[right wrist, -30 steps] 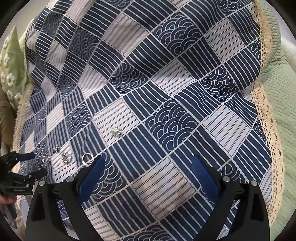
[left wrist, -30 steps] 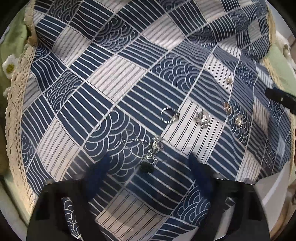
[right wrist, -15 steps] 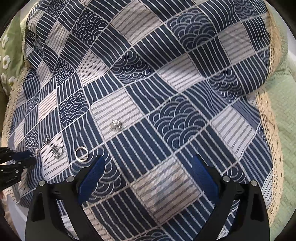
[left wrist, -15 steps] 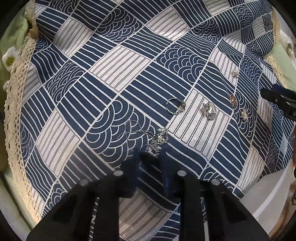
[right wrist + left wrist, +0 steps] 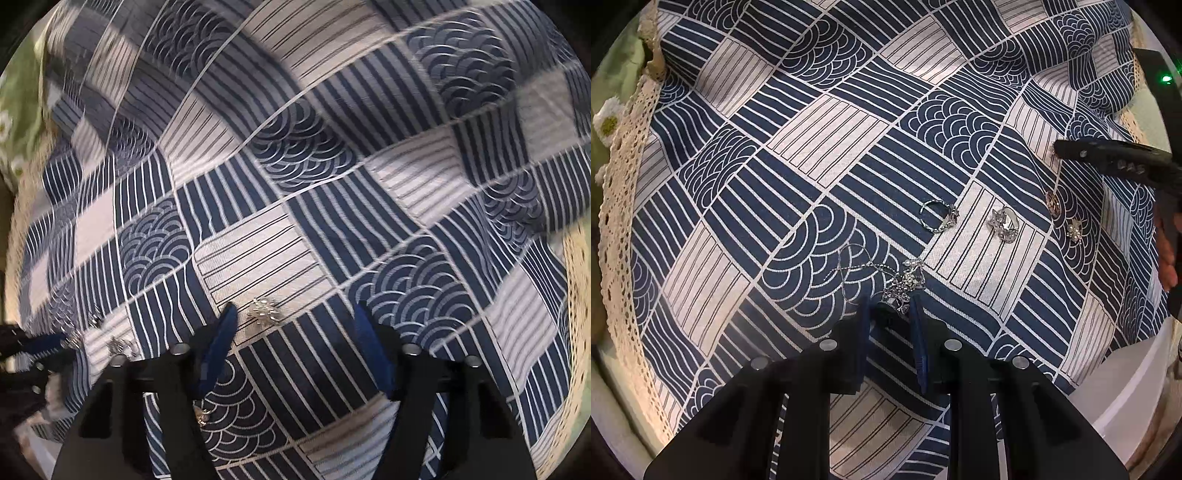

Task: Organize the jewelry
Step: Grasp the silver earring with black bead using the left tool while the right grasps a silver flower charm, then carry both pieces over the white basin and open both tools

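Note:
Silver jewelry lies on a navy-and-white patterned cloth (image 5: 820,147). My left gripper (image 5: 890,308) points down and is shut on the pendant (image 5: 899,295) of a thin chain necklace (image 5: 855,264). Beyond it lie two rings (image 5: 938,216) (image 5: 1004,223) and two small earrings (image 5: 1052,201) (image 5: 1074,230). In the blurred right wrist view my right gripper (image 5: 295,314) is closing its jaws. A small sparkly silver piece (image 5: 266,314) lies between them near the left finger (image 5: 221,332), untouched. One right finger (image 5: 1108,162) shows at the right edge of the left wrist view.
The cloth has a cream lace border (image 5: 624,192) over green fabric with daisies (image 5: 607,120). A white rounded container (image 5: 1126,387) sits at the cloth's near right corner. Another small ring (image 5: 201,413) lies under the right gripper. A hand (image 5: 1167,258) shows at the right.
My left gripper closed on the necklace pendant and has held still since. My right gripper moved down over the small silver piece, and its jaws have narrowed.

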`<state>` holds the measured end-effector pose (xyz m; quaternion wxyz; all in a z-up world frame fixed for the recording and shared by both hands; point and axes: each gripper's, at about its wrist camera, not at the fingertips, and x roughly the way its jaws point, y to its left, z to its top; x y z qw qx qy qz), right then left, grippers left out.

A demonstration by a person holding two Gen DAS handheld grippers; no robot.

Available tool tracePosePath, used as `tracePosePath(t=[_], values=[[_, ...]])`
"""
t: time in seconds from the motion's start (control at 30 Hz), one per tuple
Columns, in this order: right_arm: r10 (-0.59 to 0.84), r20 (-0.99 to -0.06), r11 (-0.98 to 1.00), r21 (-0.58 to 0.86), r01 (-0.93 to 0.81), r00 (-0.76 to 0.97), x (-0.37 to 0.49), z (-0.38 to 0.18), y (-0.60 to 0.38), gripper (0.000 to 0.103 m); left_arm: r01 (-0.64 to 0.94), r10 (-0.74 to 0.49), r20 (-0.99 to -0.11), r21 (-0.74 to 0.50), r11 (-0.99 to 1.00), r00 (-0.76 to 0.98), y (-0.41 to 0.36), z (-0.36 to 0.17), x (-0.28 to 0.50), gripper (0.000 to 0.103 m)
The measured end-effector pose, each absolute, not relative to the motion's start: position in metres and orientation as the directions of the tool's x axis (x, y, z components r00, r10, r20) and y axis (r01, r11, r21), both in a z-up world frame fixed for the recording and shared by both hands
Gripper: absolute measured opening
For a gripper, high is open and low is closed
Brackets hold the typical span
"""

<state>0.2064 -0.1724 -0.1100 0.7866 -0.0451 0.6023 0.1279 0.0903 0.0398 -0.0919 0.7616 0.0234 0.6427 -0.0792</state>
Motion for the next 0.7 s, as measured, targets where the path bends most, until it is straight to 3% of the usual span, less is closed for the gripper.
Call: tracePosePath(t=[0.2,0.33,0.57,0.7], values=[[0.160,-0.958,0.964,0.100,-0.245,0.237,0.212,-0.116,-0.167,0.043,0.158,-0.074,-0.984,-0.048,0.986,0.161,0.034,-0.094,0.093,0.020],[0.170,-0.958,0.965,0.114,-0.235,0.232,0.212,-0.118,-0.168,0.019,0.153,-0.078,-0.984,-0.053,0.987,0.161,0.034,-0.093,0.093,0.020],[0.211,-0.950,0.963,0.161,-0.214,0.232,0.206,-0.112,-0.176,0.019,0.152,-0.082,-0.984,-0.057,0.987,0.161,0.037,-0.092,0.093,0.020],[0.260,-0.929,0.956,0.209,-0.204,0.263,0.197,-0.081,-0.193,0.019,0.140,-0.101,-0.972,-0.072,0.988,0.210,0.042,-0.072,0.091,0.020]])
